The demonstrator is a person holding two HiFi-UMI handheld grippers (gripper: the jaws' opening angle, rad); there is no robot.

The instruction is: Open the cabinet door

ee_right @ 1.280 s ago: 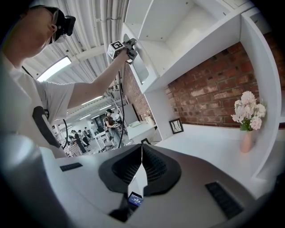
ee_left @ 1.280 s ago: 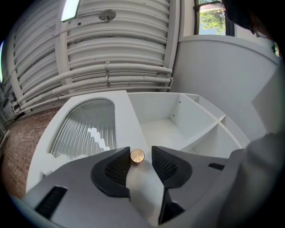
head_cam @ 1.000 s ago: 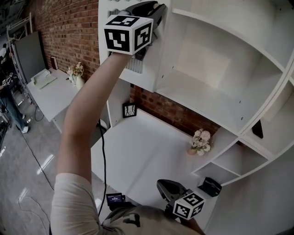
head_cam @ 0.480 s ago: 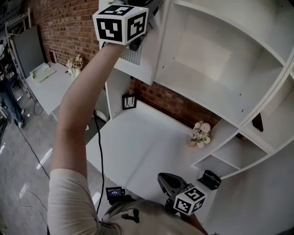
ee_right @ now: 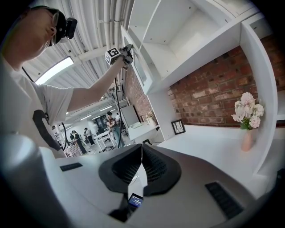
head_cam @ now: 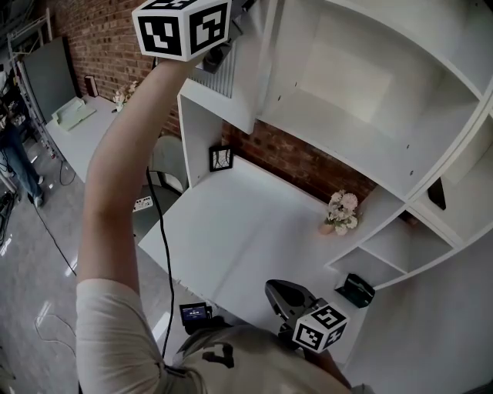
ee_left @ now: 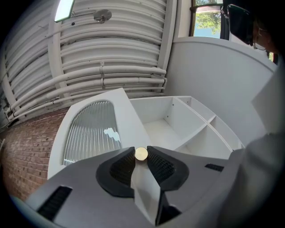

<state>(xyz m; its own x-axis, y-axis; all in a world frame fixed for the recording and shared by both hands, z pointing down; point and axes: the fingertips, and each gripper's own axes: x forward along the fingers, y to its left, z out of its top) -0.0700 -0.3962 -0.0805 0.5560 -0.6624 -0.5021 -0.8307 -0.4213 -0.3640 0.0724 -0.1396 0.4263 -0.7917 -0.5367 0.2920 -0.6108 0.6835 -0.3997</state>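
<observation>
The white cabinet door (head_cam: 225,83), with a ribbed glass pane (ee_left: 91,129), stands swung out from the open cabinet (head_cam: 347,92) high on the wall. My left gripper (head_cam: 240,9) is raised to it on an outstretched arm. In the left gripper view my left gripper (ee_left: 141,156) is shut on the door's small brass knob (ee_left: 141,153). Bare white shelves (ee_left: 171,124) show behind the door. My right gripper (head_cam: 279,295) hangs low by the person's body over the desk, shut with nothing between its pads (ee_right: 141,153). The right gripper view shows the left gripper (ee_right: 126,51) at the door's edge.
A white desk (head_cam: 246,238) lies below the cabinet, with a small picture frame (head_cam: 221,158) and a vase of pale flowers (head_cam: 341,212) against the brick wall. A dark object (head_cam: 355,289) sits on a low shelf at the right. A cable (head_cam: 166,254) hangs at the desk's left edge.
The left gripper has moved left and up in the head view, and the door has swung further out from the cabinet. The right gripper has stayed in place.
</observation>
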